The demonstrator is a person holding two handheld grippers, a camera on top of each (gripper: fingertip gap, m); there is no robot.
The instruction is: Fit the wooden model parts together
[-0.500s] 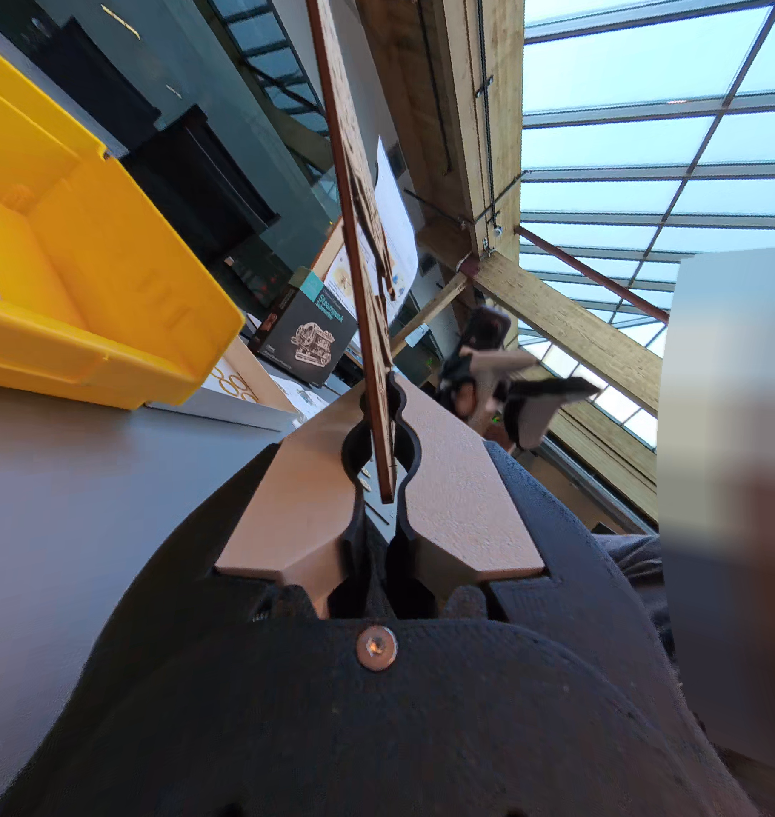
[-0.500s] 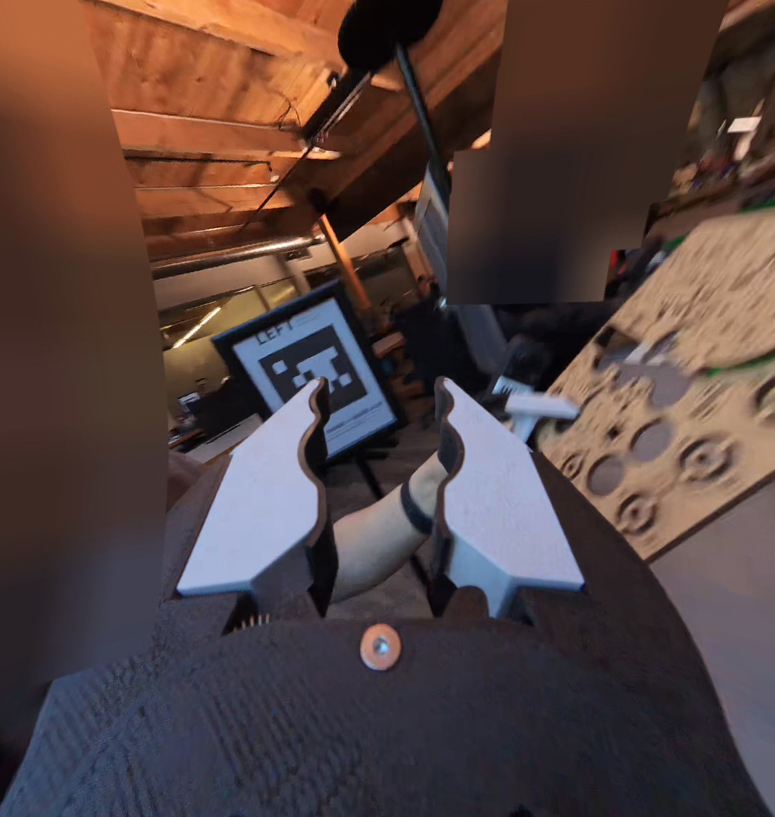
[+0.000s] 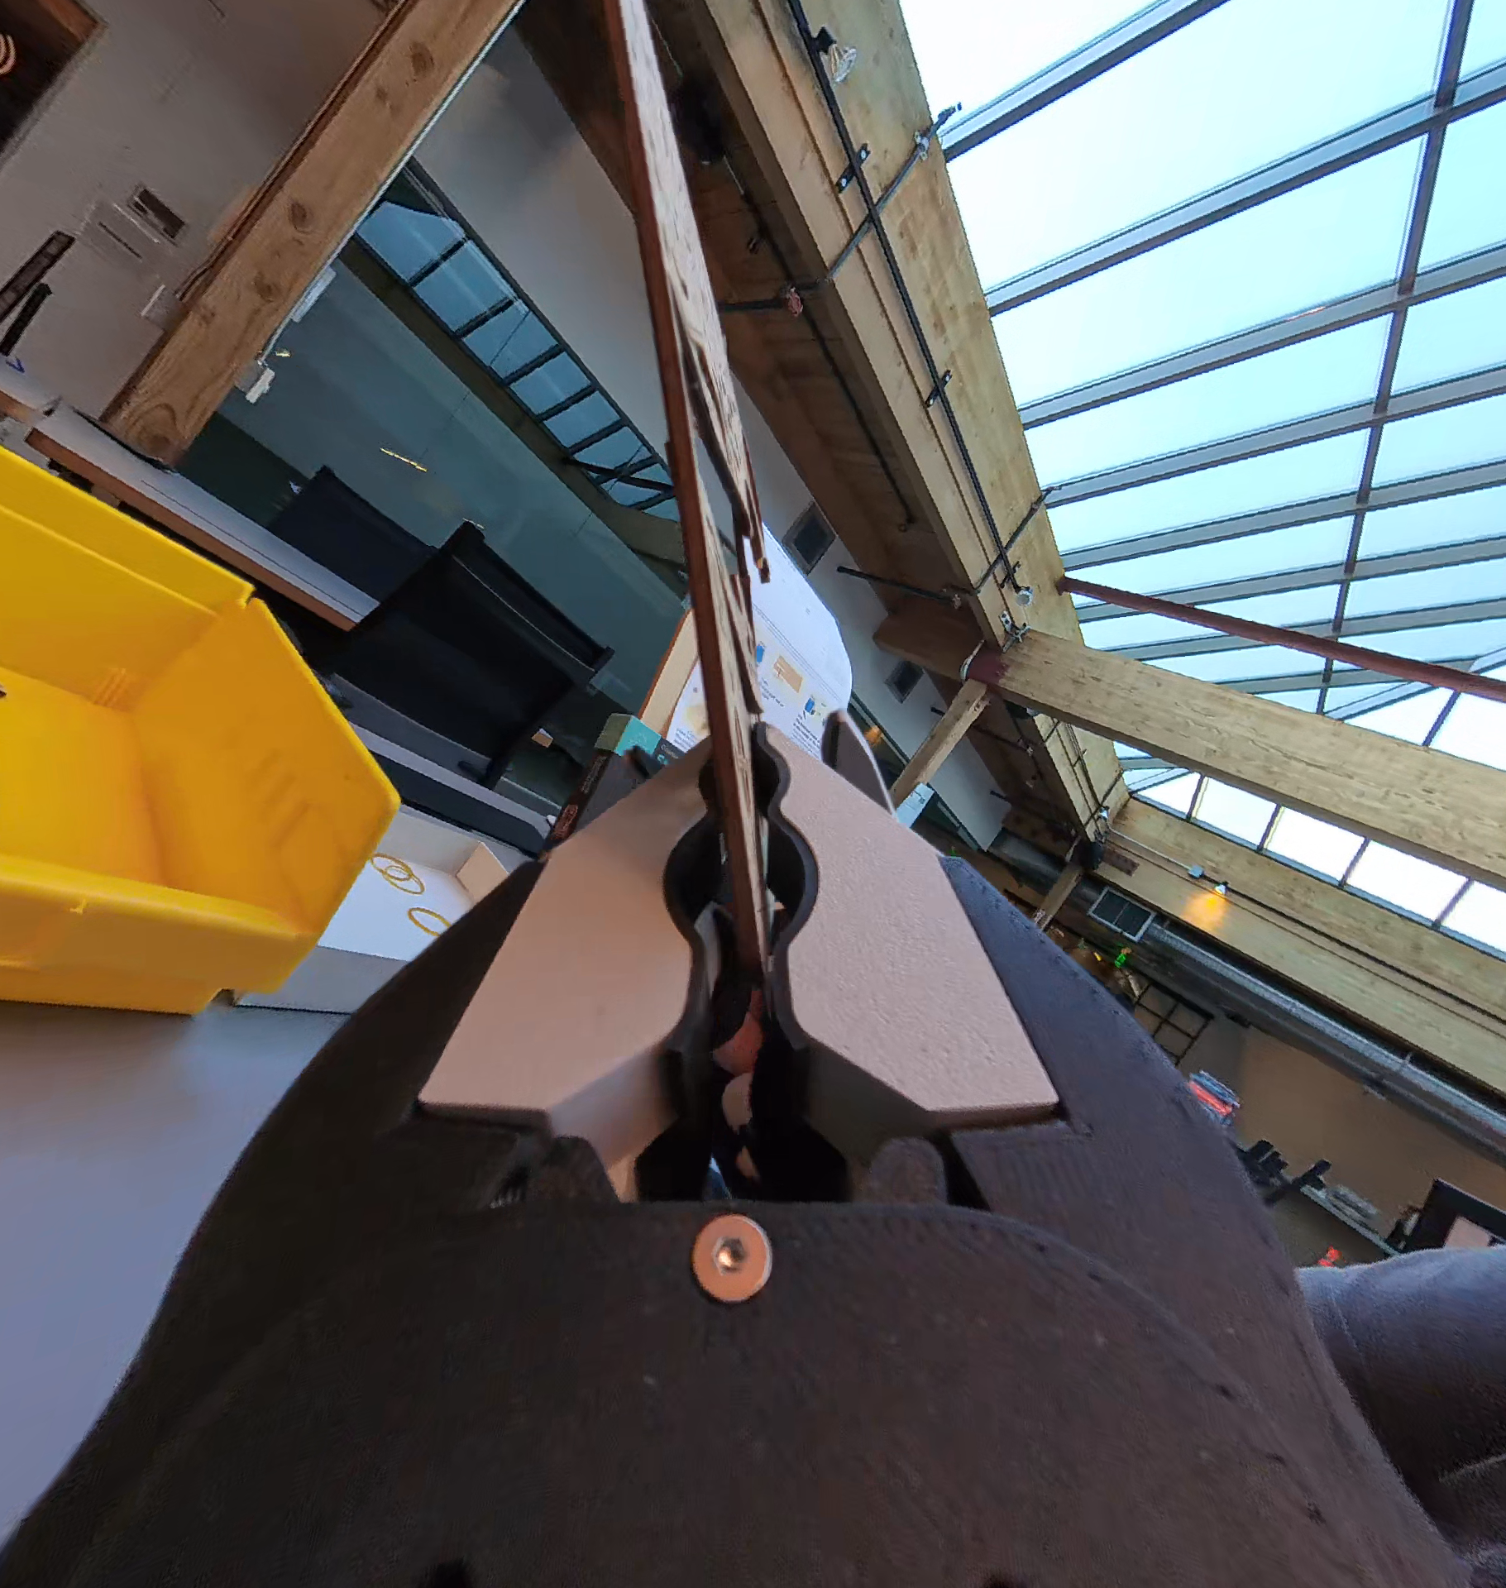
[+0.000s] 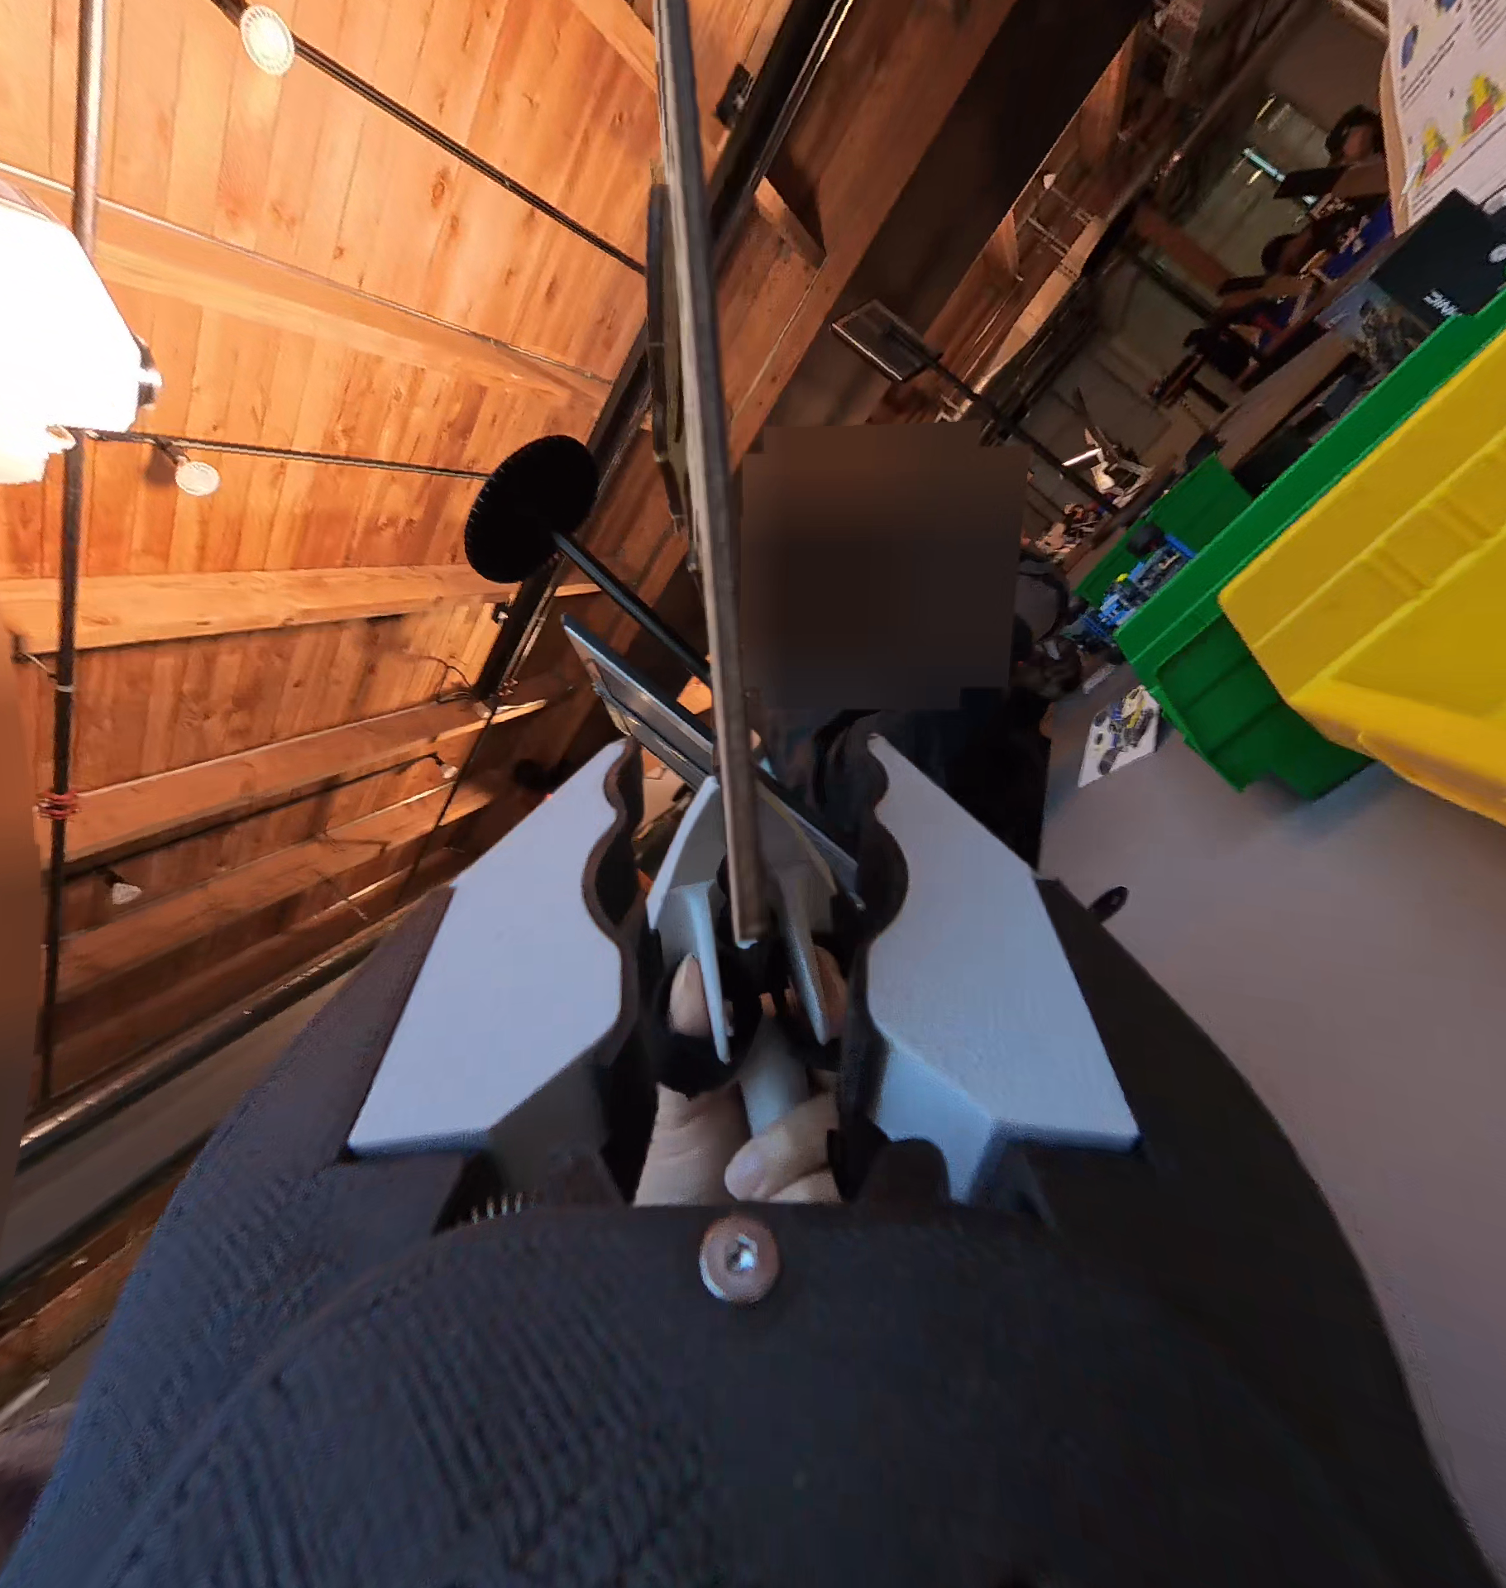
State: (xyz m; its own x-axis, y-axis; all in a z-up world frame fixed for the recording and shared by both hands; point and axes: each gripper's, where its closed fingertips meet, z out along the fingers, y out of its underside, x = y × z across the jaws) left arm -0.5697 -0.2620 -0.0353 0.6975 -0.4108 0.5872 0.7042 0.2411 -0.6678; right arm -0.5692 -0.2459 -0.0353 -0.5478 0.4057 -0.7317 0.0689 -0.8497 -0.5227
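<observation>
My left gripper (image 3: 736, 756) is shut on a thin wooden parts sheet (image 3: 689, 430). The sheet is seen edge-on and stands up and away from the fingers, with small cut parts sticking out of its right face. My right gripper (image 4: 749, 756) is open and holds nothing. Straight ahead between its fingers, the right wrist view shows the same wooden sheet (image 4: 698, 387) edge-on, held by the left gripper (image 4: 745, 825), with a person's hand (image 4: 732, 1151) on that gripper's handle. The sheet lies beyond the right fingertips, not touching them.
A yellow bin (image 3: 173, 773) stands on the grey table (image 3: 130, 1203) at the left, with a white tray (image 3: 405, 894) of rubber bands and a dark box (image 3: 612, 773) behind it. In the right wrist view a yellow bin (image 4: 1419, 601) and a green bin (image 4: 1204, 670) stand at the right. Left and right tips are no more than a few centimetres apart.
My right gripper has swung to face the left gripper, so the sheet went from face-on at its right to edge-on between its open fingers. The left gripper tilted up, still holding the sheet.
</observation>
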